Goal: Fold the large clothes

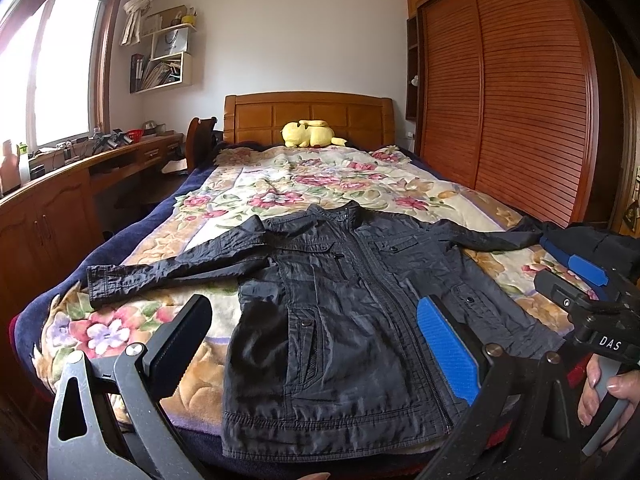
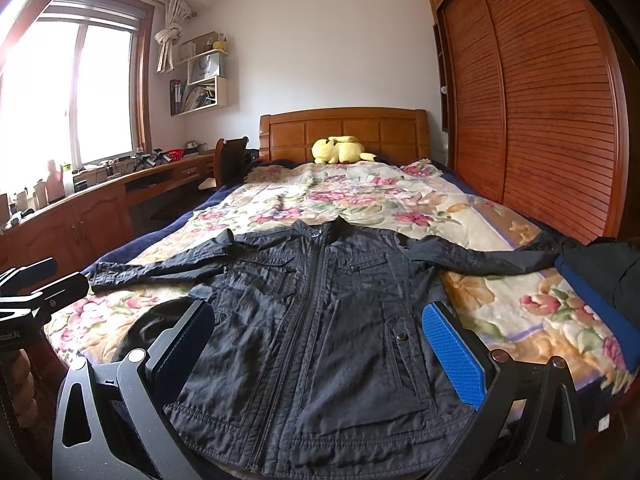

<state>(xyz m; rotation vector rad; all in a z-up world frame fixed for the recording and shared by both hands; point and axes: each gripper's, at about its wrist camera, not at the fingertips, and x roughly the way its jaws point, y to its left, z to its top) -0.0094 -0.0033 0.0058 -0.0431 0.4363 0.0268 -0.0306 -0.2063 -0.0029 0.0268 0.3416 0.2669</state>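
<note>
The left gripper [image 1: 316, 344] hung wide open at six o'clock over the black jacket [image 1: 340, 312], which lay flat, zipped, sleeves spread, on the floral blanket [image 1: 320, 176]. The right gripper [image 2: 320, 344] gaped likewise, empty.

A yellow plush toy [image 1: 310, 133] is seen at frame centre against a wooden headboard [image 1: 308, 114]; louvred wardrobe doors [image 1: 516, 92] fill the right.

I can read only one text: the white letters "DAS" on the black body of my right tongs [image 1: 592, 276], seen from the left wrist. The print on the white paper bag [image 1: 171, 43] on the wall shelf is too small to read.
</note>
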